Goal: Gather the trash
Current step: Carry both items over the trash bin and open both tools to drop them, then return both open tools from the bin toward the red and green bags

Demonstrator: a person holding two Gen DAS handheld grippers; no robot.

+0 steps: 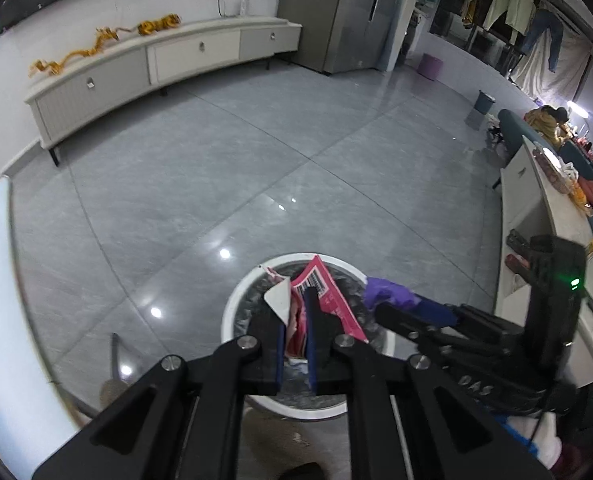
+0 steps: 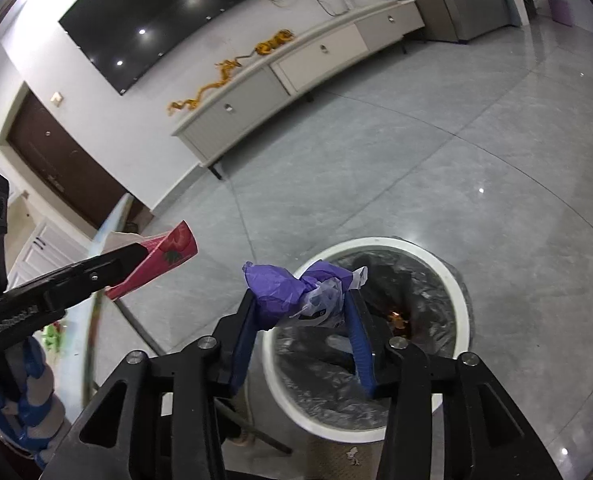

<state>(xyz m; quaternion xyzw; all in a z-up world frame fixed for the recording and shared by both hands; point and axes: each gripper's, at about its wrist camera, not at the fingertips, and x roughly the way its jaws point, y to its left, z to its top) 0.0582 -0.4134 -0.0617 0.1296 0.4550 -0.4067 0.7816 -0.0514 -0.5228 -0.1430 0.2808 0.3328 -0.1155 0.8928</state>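
Note:
A white round trash bin (image 1: pixel 232 308) with a dark liner stands on the floor below both grippers; it also shows in the right wrist view (image 2: pixel 452 276). My left gripper (image 1: pixel 296 320) is shut on a pink strawberry carton (image 1: pixel 328 292), held above the bin; the carton also shows in the right wrist view (image 2: pixel 164 260). My right gripper (image 2: pixel 300 304) is shut on a crumpled purple and white wrapper (image 2: pixel 288 288), held over the bin's left rim. That wrapper shows in the left wrist view (image 1: pixel 388 294) too.
A long white TV cabinet (image 1: pixel 156 64) runs along the far wall under a black TV (image 2: pixel 176 12). A white table (image 1: pixel 548 240) with clutter stands at the right. A glass tabletop edge (image 1: pixel 0 280) is at the left. A small grey bin (image 1: pixel 482 104) stands far right.

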